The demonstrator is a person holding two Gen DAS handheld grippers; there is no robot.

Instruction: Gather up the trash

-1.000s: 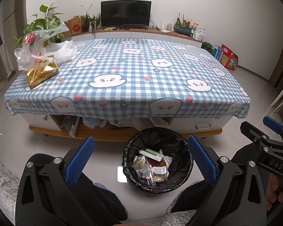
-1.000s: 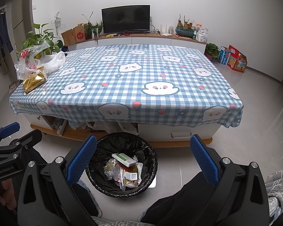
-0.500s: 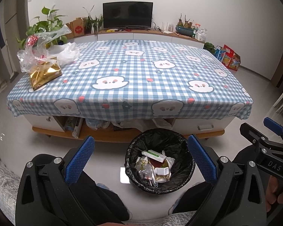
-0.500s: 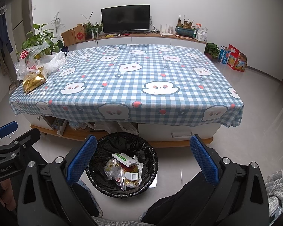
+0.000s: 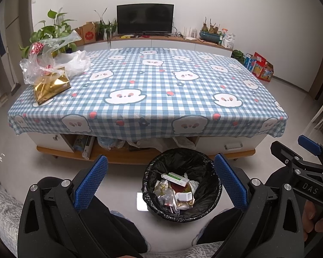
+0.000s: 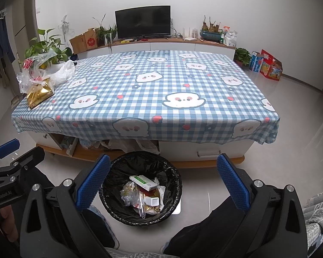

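On the right tool (image 5: 308, 167), "DAS" reads.

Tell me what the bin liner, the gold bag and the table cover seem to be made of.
Bin liner: thin black plastic film, glossy, crinkled with bright highlights at the rim.
Gold bag: likely metallised foil or foil-look plastic, with mirror-like creases.
Table cover: blue-and-white check with printed cartoon faces, matte, draping in soft folds over the edge; probably fabric, though a soft vinyl cannot be ruled out.

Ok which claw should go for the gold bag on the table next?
Probably the left claw: the gold bag lies at the table's near-left corner, on that claw's side. Both claws are open and empty; the right claw would have to cross over.
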